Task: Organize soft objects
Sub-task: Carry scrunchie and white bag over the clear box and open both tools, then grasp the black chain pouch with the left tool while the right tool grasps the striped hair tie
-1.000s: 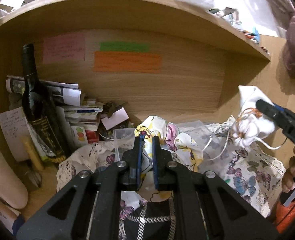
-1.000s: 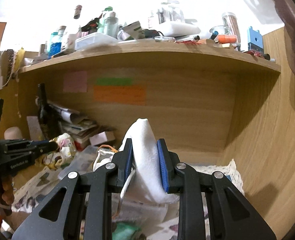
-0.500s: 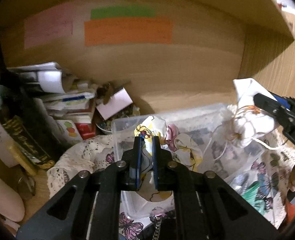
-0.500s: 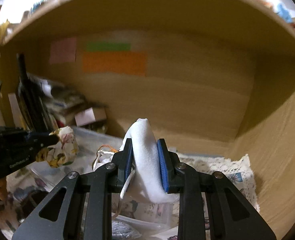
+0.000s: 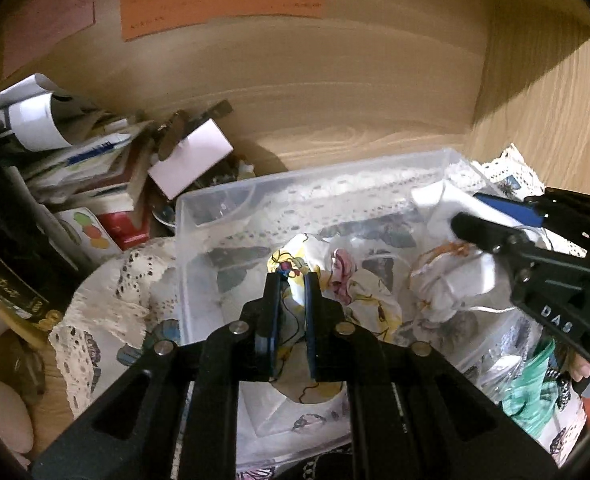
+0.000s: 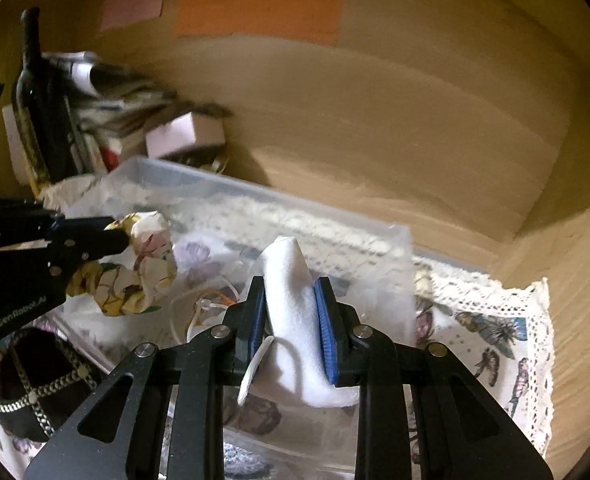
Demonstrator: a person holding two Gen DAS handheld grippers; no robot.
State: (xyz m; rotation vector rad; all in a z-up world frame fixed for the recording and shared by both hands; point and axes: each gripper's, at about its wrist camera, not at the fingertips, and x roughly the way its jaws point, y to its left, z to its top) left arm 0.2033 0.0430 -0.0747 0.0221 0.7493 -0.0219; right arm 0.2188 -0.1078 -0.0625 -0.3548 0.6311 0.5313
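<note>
The left claw is clenched on a floral fabric scrunchie, held over the open clear plastic bin. The right claw is clenched on a white cloth pouch with thin drawstrings and an orange thread, held above the same bin. Both items appear light, limp and easily crushed; they should neither slip nor break, though loose cords may snag on the claw or the bin rim. A pinch on the bunched middle of each suits best, as held. The bin is thin-walled, translucent and rectangular, standing on a lace-edged butterfly cloth on the wooden counter. To the left stand a dark wine bottle and a stack of papers. A black chain-trimmed item lies beside the bin.
</note>
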